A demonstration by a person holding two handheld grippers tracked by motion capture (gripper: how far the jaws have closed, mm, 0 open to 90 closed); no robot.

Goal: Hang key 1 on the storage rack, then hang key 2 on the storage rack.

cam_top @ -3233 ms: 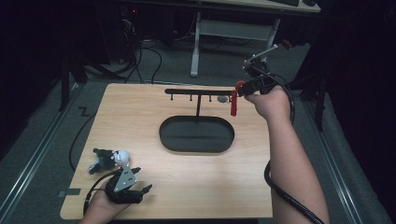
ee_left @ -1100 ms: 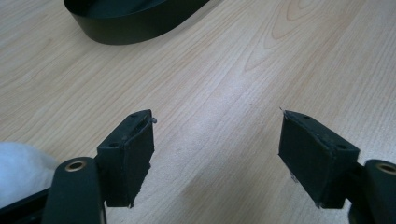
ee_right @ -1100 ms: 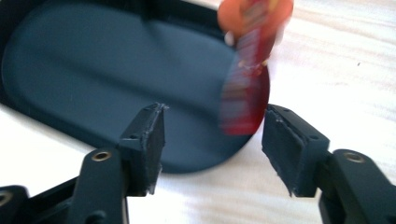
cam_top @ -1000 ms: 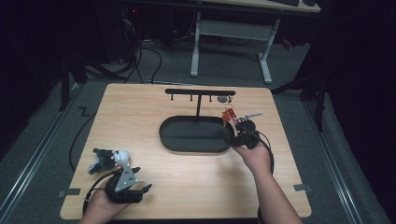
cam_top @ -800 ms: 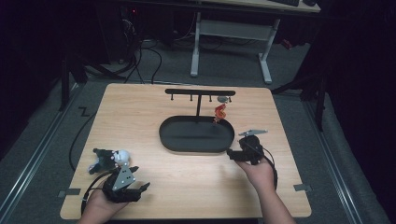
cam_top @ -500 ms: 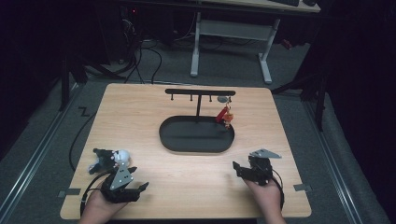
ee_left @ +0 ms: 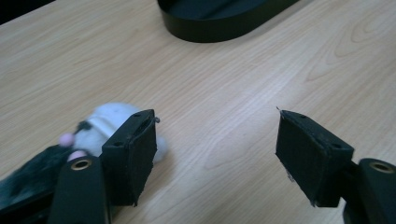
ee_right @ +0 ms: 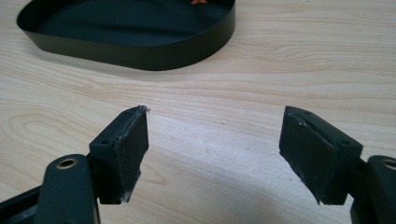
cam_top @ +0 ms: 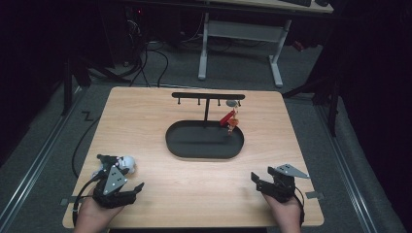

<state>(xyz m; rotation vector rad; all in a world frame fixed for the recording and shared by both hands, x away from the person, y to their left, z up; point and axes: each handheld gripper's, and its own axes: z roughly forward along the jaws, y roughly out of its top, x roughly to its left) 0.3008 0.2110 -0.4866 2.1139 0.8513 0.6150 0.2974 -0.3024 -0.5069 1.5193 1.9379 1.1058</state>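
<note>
A red and orange charm [cam_top: 229, 120] hangs from the right end of the black hook rack [cam_top: 208, 96], over the right end of the black oval tray [cam_top: 204, 151]. Down at the table's front right, my right gripper [cam_top: 265, 175] is open; its jaws have just been opening and nothing lies between them, as the right gripper view [ee_right: 215, 135] shows. My left gripper [cam_top: 121, 178] stands open at the front left. A white and black plush toy [ee_left: 100, 123] lies on the wood just outside its left jaw, not between the pads.
The wooden table [cam_top: 145, 121] carries the tray in the middle, with its wall [ee_right: 140, 49] a short way ahead of my right gripper. A small grey piece [cam_top: 232, 103] hangs on the rack beside the charm. Dark floor, cables and desk legs lie beyond the far edge.
My right gripper has drawn back from the tray's right end to the front right of the table, leaving the red charm hanging on the rack. The left gripper has barely shifted.
</note>
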